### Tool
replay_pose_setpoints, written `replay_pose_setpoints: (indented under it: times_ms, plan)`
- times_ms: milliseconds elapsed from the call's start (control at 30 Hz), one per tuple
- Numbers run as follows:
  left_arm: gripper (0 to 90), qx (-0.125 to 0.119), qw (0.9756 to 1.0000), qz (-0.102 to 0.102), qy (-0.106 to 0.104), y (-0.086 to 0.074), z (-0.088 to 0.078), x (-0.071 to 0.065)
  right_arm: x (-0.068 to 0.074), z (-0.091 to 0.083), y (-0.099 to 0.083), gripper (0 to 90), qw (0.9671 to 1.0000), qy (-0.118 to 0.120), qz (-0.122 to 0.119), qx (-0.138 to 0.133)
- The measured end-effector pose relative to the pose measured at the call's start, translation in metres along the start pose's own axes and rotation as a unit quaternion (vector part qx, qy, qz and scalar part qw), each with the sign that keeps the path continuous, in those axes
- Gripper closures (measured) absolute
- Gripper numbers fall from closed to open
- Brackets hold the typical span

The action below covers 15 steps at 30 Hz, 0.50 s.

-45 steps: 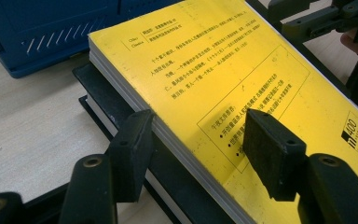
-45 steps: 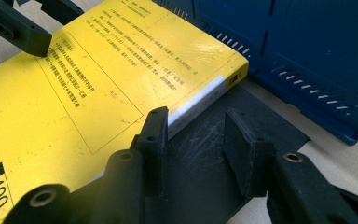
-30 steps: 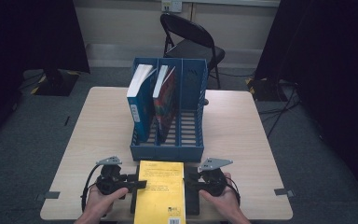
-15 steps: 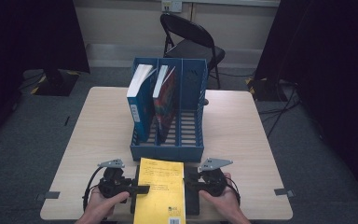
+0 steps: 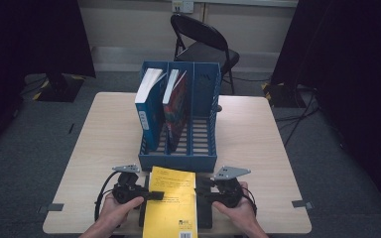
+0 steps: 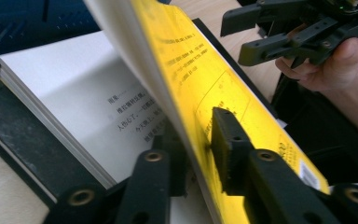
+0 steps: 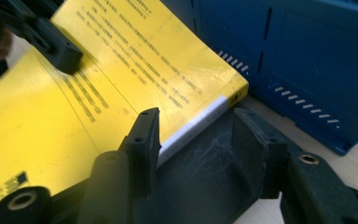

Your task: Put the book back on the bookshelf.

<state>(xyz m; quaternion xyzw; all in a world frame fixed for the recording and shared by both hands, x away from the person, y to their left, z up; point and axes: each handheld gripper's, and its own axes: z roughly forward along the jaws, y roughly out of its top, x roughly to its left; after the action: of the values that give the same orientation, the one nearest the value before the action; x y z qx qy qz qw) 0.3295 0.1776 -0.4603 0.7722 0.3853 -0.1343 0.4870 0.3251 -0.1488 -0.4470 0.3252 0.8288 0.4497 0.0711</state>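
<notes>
On the pale wooden worktop (image 5: 104,144) a blue file rack (image 5: 181,156) stands, and just in front of it lies the yellow book (image 5: 171,208) on a black pad. The left tool (image 6: 198,149) has just closed and pinches the raised yellow cover. The right tool (image 7: 196,140) has just opened, half wide, one jaw touching the book's edge.

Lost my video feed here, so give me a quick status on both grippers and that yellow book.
Left gripper just closed, clamped on the yellow book cover. Right gripper opening, book edge between jaws, unpressed. Blue file rack just ahead.
</notes>
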Motion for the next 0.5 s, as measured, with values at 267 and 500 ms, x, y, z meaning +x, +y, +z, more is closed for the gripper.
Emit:
replay_pose_setpoints:
  times_ms: [267,500]
  plan:
    - [82.1,-0.021,0.9991,0.037,0.004,-0.002,-0.003,-0.009,0.001,0.007,-0.004,41.2,0.9995,0.024,0.015,0.015]
    - [84.4,-0.041,0.9979,0.049,-0.011,-0.003,-0.006,-0.016,0.003,0.01,-0.006,30.2,0.9972,0.071,0.024,0.006]
